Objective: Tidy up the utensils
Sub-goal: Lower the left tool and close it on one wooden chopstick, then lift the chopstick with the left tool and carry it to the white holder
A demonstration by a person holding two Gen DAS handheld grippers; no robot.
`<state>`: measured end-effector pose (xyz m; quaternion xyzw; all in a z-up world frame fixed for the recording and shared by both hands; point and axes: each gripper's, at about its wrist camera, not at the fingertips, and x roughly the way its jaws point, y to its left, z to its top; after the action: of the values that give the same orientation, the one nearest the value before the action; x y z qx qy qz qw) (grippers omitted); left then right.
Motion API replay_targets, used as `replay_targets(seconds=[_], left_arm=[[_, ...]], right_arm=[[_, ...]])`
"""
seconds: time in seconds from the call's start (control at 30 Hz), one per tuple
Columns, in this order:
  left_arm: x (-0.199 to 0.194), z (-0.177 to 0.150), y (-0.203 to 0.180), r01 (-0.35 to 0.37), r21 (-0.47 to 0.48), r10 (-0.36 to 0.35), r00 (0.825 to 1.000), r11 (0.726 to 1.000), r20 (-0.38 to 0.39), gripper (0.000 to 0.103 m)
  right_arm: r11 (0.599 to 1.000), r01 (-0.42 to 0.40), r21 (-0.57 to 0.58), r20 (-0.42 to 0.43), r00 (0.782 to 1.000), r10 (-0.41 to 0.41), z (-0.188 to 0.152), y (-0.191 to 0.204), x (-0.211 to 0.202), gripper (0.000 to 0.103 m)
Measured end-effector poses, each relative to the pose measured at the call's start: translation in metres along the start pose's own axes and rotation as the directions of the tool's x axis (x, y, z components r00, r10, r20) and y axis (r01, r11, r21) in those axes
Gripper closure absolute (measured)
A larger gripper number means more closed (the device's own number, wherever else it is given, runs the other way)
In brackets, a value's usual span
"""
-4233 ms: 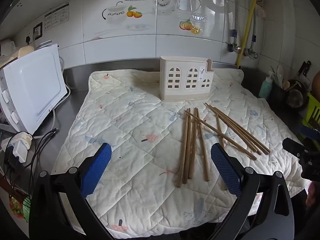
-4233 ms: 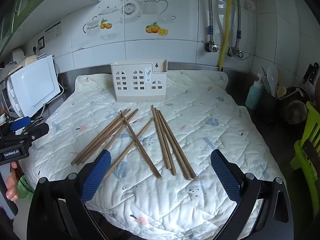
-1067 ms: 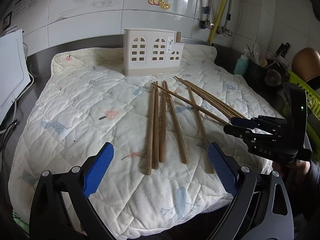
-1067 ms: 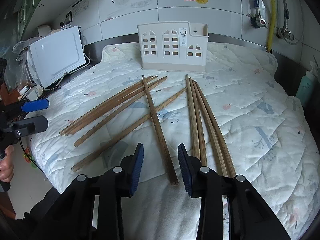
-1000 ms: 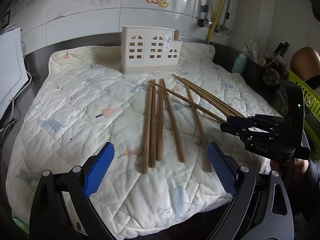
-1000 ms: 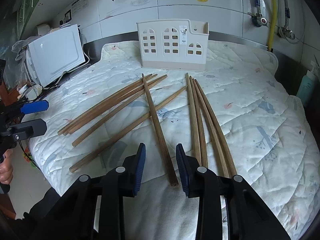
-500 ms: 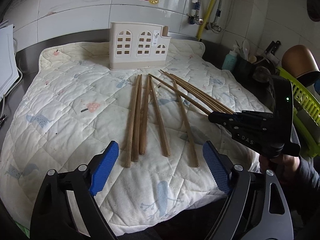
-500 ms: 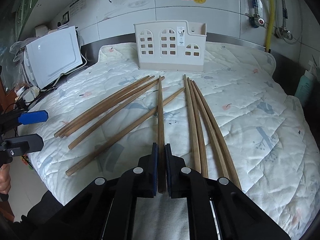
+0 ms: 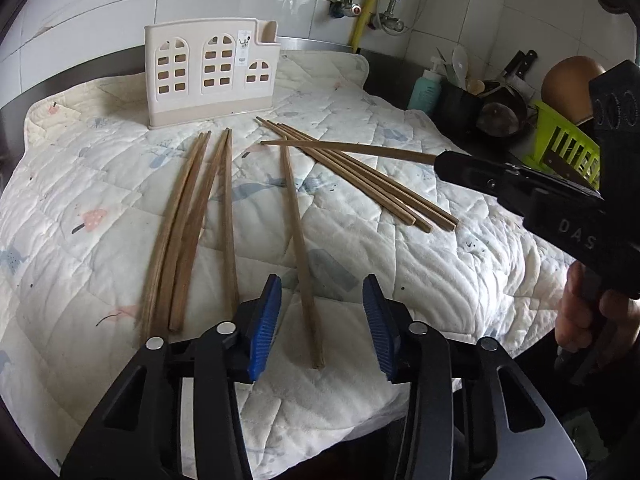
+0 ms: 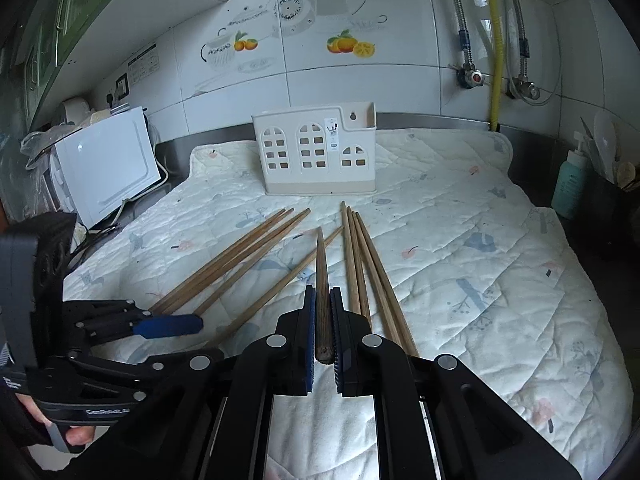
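Several long wooden chopsticks lie on a white quilted mat [image 9: 400,256] in front of a cream utensil holder [image 9: 210,70] with arched windows; the holder also shows in the right wrist view [image 10: 318,156]. My right gripper [image 10: 323,312] is shut on one chopstick [image 10: 322,272] and holds it lifted above the mat, pointing at the holder; it also shows in the left wrist view [image 9: 352,147]. My left gripper [image 9: 320,320] is partly open, its pads on either side of the near end of a single chopstick [image 9: 298,240] lying on the mat.
A white appliance [image 10: 106,168] with cables stands at the mat's left. On the right are a teal bottle [image 9: 426,90], a dark pot of utensils [image 9: 500,108] and a green rack [image 9: 568,146]. Pipes and a yellow hose [image 10: 494,40] run down the tiled wall.
My right gripper closed on a chopstick and lifted it off the mat. My left gripper moved forward and narrowed around the end of another chopstick.
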<state>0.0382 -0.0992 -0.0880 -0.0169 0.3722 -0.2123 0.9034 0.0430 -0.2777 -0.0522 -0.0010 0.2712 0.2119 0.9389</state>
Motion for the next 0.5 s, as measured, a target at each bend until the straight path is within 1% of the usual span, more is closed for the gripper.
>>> replay_targets(seconds=[0.07, 0.17, 0.3, 0.37, 0.47, 0.5], left_arm=[[0.004, -0.002, 0.0, -0.005, -0.011, 0.006, 1.0, 1.0, 0.004, 0.073], [0.009, -0.005, 0.002, -0.014, -0.037, 0.014, 1.0, 0.999, 0.003, 0.08], [0.013, -0.007, 0.008, -0.014, -0.071, 0.015, 1.0, 0.997, 0.015, 0.085], [0.014, -0.008, 0.008, -0.028, -0.068, 0.03, 0.999, 0.997, 0.019, 0.091], [0.013, -0.008, 0.008, -0.041, -0.061, 0.042, 0.999, 0.997, 0.021, 0.096], [0.013, -0.008, 0.009, -0.047, -0.061, 0.049, 0.999, 0.997, 0.019, 0.096]], right_arm=[[1.0, 0.014, 0.01, 0.008, 1.0, -0.014, 0.0, -0.002, -0.004, 0.096], [1.0, 0.01, 0.024, 0.014, 1.0, -0.011, 0.001, -0.003, -0.006, 0.096], [1.0, 0.011, 0.029, 0.02, 1.0, -0.012, 0.001, -0.003, -0.007, 0.096], [0.999, 0.01, 0.032, 0.025, 1.0, -0.011, 0.002, -0.002, -0.009, 0.096], [0.999, 0.013, 0.033, 0.03, 0.999, -0.014, 0.003, -0.001, -0.011, 0.096], [0.999, 0.016, 0.035, 0.032, 0.999, -0.017, 0.003, -0.001, -0.011, 0.096]])
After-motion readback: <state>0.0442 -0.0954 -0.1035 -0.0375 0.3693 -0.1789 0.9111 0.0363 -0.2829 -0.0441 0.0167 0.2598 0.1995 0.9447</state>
